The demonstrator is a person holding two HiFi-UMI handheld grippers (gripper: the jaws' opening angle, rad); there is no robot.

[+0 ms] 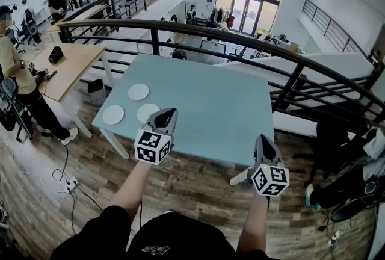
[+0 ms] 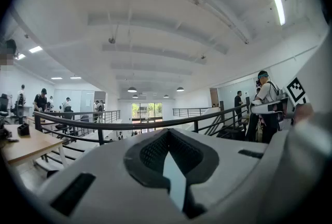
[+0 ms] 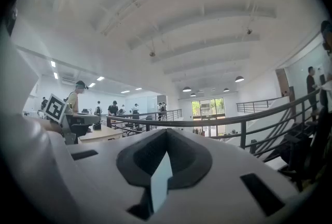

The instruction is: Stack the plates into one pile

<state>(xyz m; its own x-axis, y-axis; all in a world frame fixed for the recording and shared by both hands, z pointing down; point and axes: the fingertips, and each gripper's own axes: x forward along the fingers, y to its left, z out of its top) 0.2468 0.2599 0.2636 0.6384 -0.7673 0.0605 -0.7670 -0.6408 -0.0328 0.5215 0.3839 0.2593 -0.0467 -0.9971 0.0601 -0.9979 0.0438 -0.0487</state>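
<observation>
Plates [image 1: 138, 91], all three, sit apart on the desk [image 1: 228, 108], nothing stacked yet; left tool [image 1: 170, 112] and right tool [image 1: 263, 140] closed, empty.

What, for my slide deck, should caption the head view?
Left gripper and right gripper, shut, near blue table bearing three unstacked plates.

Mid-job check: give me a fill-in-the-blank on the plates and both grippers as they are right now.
The blue table carries ____ white plates, each lying apart.
In the head view the plates lie near the table's ____ end.
The left gripper and right gripper both have jaws ____ on nothing.
Missing words: three; left; shut.
</observation>
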